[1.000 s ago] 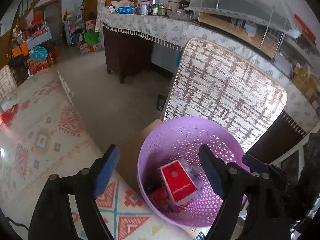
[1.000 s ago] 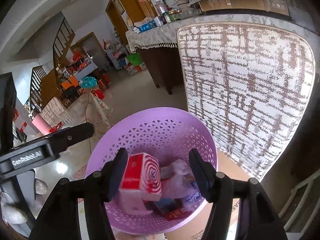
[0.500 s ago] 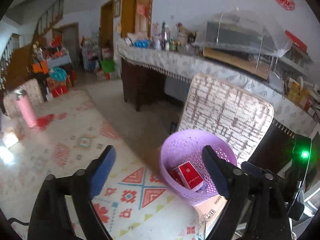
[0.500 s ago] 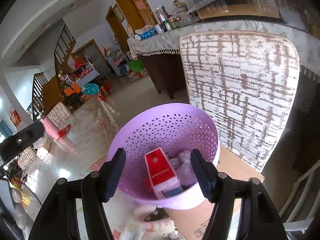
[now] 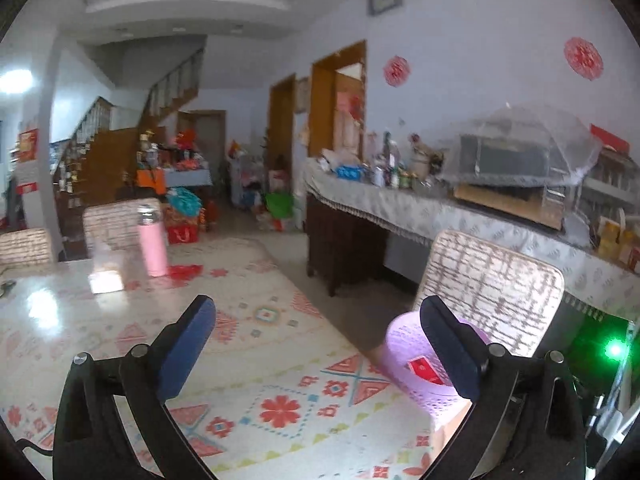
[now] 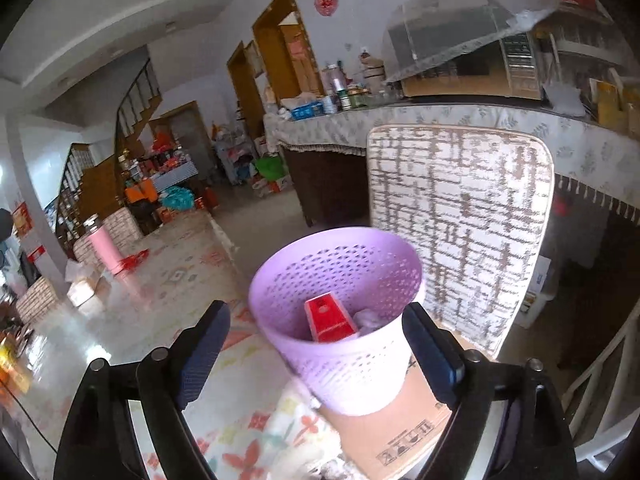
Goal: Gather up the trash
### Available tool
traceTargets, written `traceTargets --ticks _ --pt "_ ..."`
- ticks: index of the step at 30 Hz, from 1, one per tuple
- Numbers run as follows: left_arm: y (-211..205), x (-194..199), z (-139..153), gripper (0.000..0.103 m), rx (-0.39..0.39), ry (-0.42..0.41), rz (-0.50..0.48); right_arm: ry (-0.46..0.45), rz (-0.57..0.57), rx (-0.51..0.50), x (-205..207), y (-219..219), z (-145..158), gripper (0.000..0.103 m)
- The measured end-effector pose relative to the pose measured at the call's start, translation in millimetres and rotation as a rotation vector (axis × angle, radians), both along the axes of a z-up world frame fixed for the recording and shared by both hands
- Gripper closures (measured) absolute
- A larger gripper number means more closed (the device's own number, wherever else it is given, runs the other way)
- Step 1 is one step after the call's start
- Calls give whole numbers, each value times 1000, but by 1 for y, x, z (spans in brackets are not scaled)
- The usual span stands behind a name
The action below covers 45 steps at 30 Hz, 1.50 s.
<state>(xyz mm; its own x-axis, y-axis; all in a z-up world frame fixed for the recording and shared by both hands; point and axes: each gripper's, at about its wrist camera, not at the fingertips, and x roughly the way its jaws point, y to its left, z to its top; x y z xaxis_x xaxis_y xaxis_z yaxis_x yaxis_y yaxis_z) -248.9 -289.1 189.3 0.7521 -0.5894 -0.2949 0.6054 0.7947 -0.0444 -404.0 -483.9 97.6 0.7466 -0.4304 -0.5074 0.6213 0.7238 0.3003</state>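
Both hand-held grippers have just been opening, and nothing sits between either pair of jaws. The left hand-held gripper (image 5: 316, 344) stands wide and empty; compared with a second ago, when it looked almost straight down into the bin (image 5: 404, 354), it now looks out across the patterned desk (image 5: 256, 364), and the bin has slipped off to its right, partly hidden behind its right finger. The right hand-held gripper (image 6: 316, 342) is also wide and empty. The bin (image 6: 340, 300) lies just ahead of it, between the lines of its fingers but beyond them, and looks further away than in the earlier view, so this hand has drawn back too.

The red box (image 6: 330, 318) that was between the right fingers a second ago now stands inside the bin, leaning beside a pale crumpled wrapper (image 6: 370, 318). The bin itself rests on a cardboard box (image 6: 400, 428) in front of a chair (image 6: 460, 220).

My reading is that this drop is finished and both hands are free for the next piece. Ahead and left of the left hand-held gripper, the far desk carries a pink flask (image 5: 152, 240) with a red scrap (image 5: 186, 271) beside it; that scrap may be the next thing to fetch, though the blur makes that uncertain.
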Motion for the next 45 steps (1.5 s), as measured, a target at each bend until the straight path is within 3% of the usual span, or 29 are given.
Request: traceTargets --ticks 7,16,25,45 --pt "35 -18 -10 1 -33 -44 49 24 21 -78 -6 37 2 10" --pt "43 -21 -33 1 50 -9 112 70 -15 -96 -16 52 -8 2" --pt "26 -5 -64 1 142 130 55 109 11 -74 -12 52 -20 1" --pt "9 -2 -88 1 254 163 53 149 25 -73 -3 53 -26 1"
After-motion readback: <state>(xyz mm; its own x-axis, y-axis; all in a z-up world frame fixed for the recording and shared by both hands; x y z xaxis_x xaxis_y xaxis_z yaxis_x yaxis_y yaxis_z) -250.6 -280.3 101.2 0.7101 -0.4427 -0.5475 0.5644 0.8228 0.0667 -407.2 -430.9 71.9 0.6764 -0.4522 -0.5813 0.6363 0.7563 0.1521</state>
